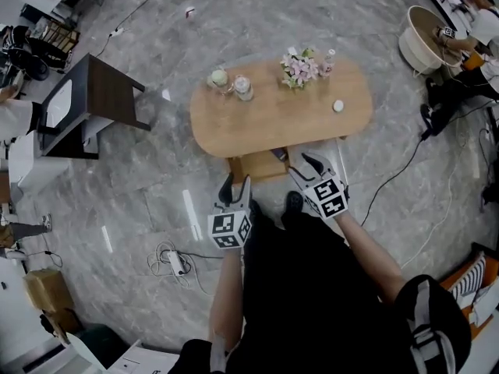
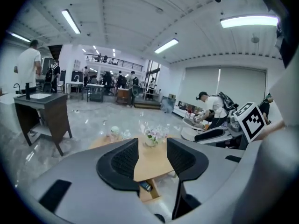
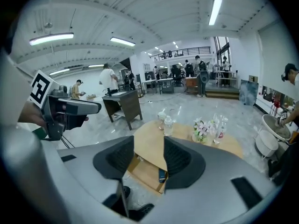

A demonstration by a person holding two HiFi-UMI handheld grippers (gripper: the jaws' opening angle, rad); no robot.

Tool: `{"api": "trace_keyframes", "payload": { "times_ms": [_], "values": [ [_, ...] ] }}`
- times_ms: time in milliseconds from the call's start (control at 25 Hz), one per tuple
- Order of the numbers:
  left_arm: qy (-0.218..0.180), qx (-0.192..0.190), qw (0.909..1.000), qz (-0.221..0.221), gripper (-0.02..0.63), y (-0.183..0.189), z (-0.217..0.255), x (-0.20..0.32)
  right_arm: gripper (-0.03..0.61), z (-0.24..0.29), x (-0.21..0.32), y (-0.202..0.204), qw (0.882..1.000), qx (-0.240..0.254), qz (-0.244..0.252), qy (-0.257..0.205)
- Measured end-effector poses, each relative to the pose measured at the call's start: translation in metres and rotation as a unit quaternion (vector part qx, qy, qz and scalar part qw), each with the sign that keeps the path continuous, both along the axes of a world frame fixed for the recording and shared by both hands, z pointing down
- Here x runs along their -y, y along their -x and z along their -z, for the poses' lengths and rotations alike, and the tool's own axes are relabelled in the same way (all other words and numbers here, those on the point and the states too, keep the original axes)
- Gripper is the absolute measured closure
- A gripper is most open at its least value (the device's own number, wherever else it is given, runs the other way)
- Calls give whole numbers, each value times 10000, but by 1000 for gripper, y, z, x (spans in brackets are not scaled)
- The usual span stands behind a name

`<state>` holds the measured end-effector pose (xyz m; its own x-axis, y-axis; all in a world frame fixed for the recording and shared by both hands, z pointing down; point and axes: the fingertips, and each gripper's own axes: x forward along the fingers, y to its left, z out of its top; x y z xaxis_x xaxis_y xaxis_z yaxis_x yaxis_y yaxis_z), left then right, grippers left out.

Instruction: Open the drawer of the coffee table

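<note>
The drawer is under the near long edge of the coffee table, on the side towards the person, and it is pulled out. Its wooden bottom is visible. One small dark thing lies inside, at the right end; what it is I cannot tell.

The table has one oval wooden top. On it I count two bottles, one clear at the left part and one with a red label at the far right, beside one bunch of pink and white flowers. There is also one pale round jar touching or just beside the clear bottle, and one small white round thing alone near the right end.

Two grippers are above the floor in front of the drawer, both apart from it. The left gripper has its jaws partly apart and nothing is between them. The right gripper has its jaws a little wider, also empty. Each carries one marker cube.

Further out, one dark side table stands at the left, one power strip with cable lies on the grey floor, and one white round tub is at the far right.
</note>
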<state>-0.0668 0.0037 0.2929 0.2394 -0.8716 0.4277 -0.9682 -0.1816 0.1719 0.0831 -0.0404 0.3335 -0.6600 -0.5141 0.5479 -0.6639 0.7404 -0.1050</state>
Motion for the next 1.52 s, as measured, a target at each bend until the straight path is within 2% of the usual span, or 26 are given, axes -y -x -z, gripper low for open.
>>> {"api": "trace_keyframes", "payload": {
  "times_ms": [40,160,360,520,720,1040,1280,1520],
  "values": [
    [-72,-36,10000,-17,416,-3,7,0,401,8,0,-3,9999,7,-25,-102],
    [-247,-108,9996,-111,425,-11,26,1,415,33,-3,-7,9993,104,-24,-362],
    [-541,-120,9984,-150,514,-17,46,-1,507,68,-11,-9,9966,618,-176,-515],
    [-603,-98,9980,-180,559,-19,49,-6,555,80,-19,-9,9950,695,-134,-703],
    [-666,-7,9975,-253,588,-27,54,-12,565,87,-26,-14,9935,883,-141,-709],
    [-673,1,9968,-429,598,-28,56,-23,566,91,-35,-10,9920,1028,-224,-700],
    [-818,-113,9943,-670,600,-17,72,-45,566,98,-51,-2,9904,1145,-402,-662],
    [-739,-99,9942,-773,600,11,75,-85,566,110,-87,22,9901,1202,-450,-575]
  ]
}}
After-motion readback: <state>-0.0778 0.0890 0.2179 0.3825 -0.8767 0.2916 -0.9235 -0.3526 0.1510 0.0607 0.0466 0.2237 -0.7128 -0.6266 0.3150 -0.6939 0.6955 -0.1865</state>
